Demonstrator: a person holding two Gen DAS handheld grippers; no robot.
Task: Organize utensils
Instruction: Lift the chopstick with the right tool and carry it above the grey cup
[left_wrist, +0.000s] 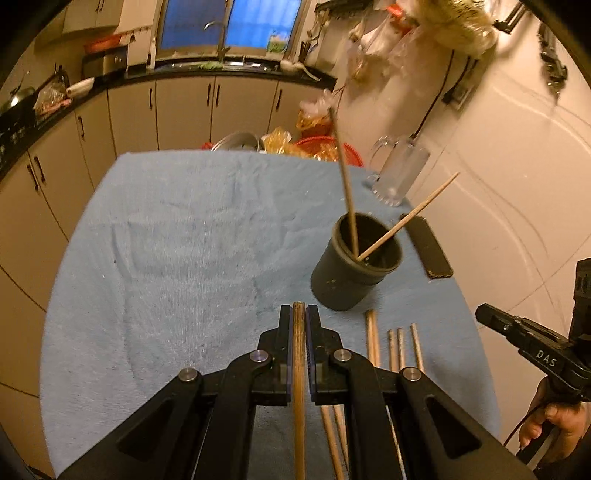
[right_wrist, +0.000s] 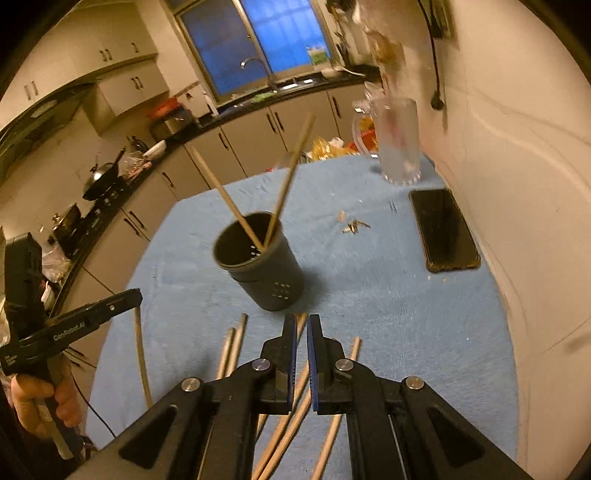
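Observation:
A dark cup-shaped holder (left_wrist: 354, 266) stands on the blue towel (left_wrist: 177, 236) with two wooden chopsticks (left_wrist: 345, 177) leaning in it; it also shows in the right wrist view (right_wrist: 262, 266). My left gripper (left_wrist: 299, 317) is shut on a wooden chopstick (left_wrist: 299, 369), held above the towel just short of the holder. Several loose chopsticks (left_wrist: 397, 347) lie on the towel to its right. My right gripper (right_wrist: 302, 325) is nearly shut and empty, hovering over loose chopsticks (right_wrist: 236, 347) in front of the holder.
A glass mug (right_wrist: 397, 144) stands at the towel's far right corner. A black phone (right_wrist: 443, 229) lies along the right edge by the wall. Small scraps (right_wrist: 352, 225) lie mid-towel. Bowls and bags (left_wrist: 280, 142) sit behind the table. Kitchen cabinets (left_wrist: 177, 107) run left and behind.

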